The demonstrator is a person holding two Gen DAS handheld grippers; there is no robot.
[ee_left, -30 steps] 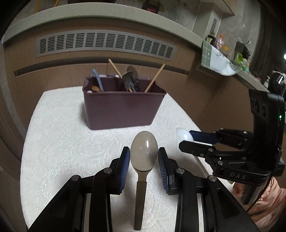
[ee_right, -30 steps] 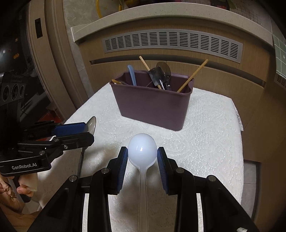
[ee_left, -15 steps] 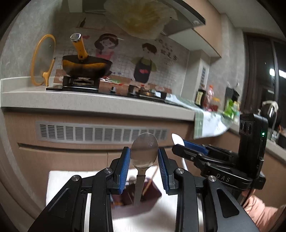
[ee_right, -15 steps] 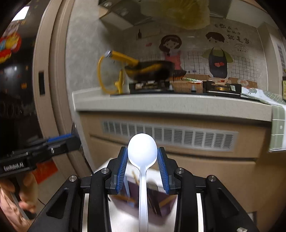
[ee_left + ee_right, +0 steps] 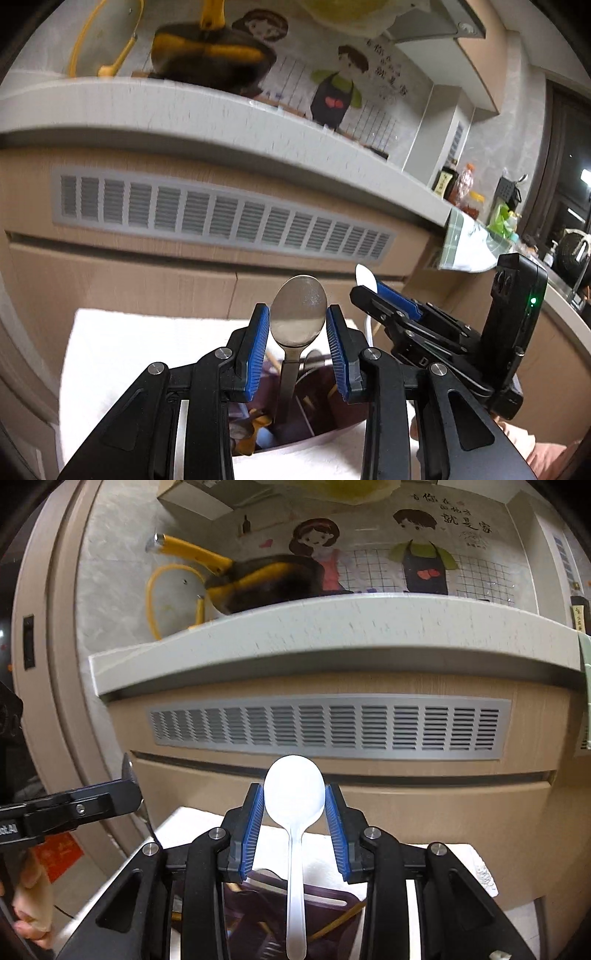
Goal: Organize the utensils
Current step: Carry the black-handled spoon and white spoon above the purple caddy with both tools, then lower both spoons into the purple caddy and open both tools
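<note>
The left tool [image 5: 298, 325] stays clamped on the bowl of a metal spoon [image 5: 298, 314], blue pads pressed to either side, while the right tool [image 5: 294, 805] grips a white plastic spoon [image 5: 294, 792] the same way, both handles hanging straight down. A second ago the two tools pointed down at the table with the spoons lying flat in view; now both have tipped up to face the kitchen counter [image 5: 332, 627] and its vent grille [image 5: 328, 725], so each spoon stands upright, bowl on top. Below the hanging handles sits the purple utensil bin [image 5: 321, 897] on the white-covered table [image 5: 147, 332], closer beneath the tools than before, with chopsticks and other utensils (blurred here) already leaning inside. The metal spoon's handle appears to reach down past the bin's rim; whether the plastic one has crossed it cannot be told. In the left view the right tool shows just beside its partner. Judging by this, both spoons are lined up for a handle-first drop, and letting go is probably the step at hand.
</note>
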